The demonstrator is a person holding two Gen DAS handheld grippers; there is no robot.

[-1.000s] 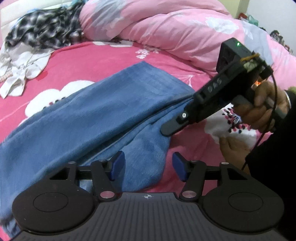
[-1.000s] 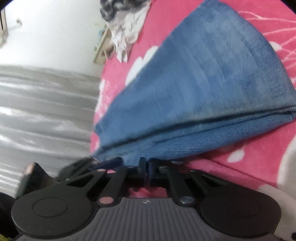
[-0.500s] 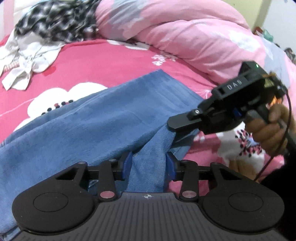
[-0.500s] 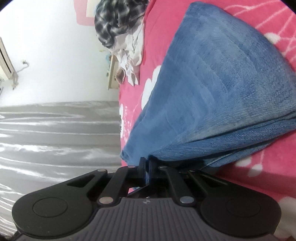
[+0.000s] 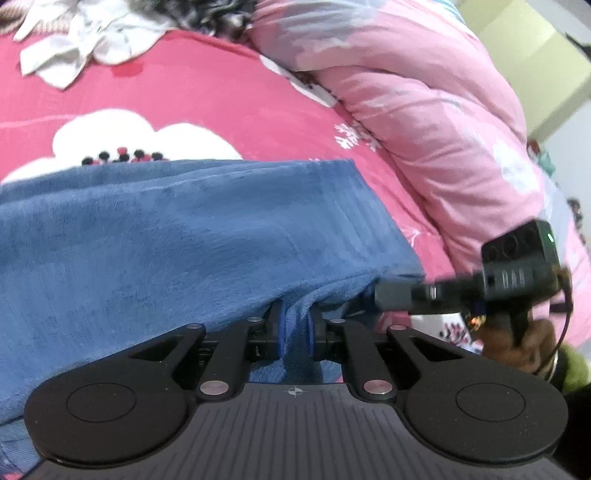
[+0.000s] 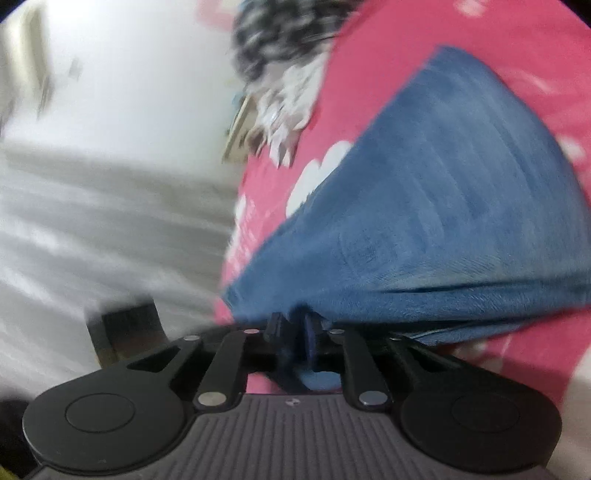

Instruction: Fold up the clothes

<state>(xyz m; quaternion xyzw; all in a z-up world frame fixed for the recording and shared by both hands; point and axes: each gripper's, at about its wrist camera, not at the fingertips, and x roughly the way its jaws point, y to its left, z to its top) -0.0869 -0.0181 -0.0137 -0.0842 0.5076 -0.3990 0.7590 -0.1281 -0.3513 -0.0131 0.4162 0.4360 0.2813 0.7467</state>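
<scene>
While the left claw (image 5: 295, 328) closes, its blue pads (image 5: 281, 325) already pinch a bunched ridge of the blue garment (image 5: 166, 240); cloth fills the gap between them. Right claw (image 6: 293, 332) jaws are opening, narrow gap, with a fold of the same garment still between the pads; pad contact there is too blurred and dark to confirm.

No containers in either view.

Garment lies on the bed (image 5: 184, 92), spread from the near left edge toward the middle, with its far right corner pointing at the pink duvet (image 5: 424, 110). In the left wrist view the right claw comes in from the right, tips at the garment's near right edge, just beside the left claw. A hand (image 5: 517, 343) grips its handle, partly cut off by the frame edge.

Hidden or unclear: the garment's near portion sits under both claw bodies; its left end runs out of frame. Garment type can't be told. Right wrist view is motion-blurred throughout; a dark boxy object (image 6: 125, 328) near left is unidentifiable.

Materials: garment is thick, fleecy, matte blue, with soft folds. Bed sheet is hot pink with white cloud prints and small dark dots. Duvet is puffy and paler pink with pale patches. Crumpled white clothing (image 5: 81, 44) and a black and white checked piece (image 5: 207, 14) are piled at the far left, well apart from the garment.
</scene>
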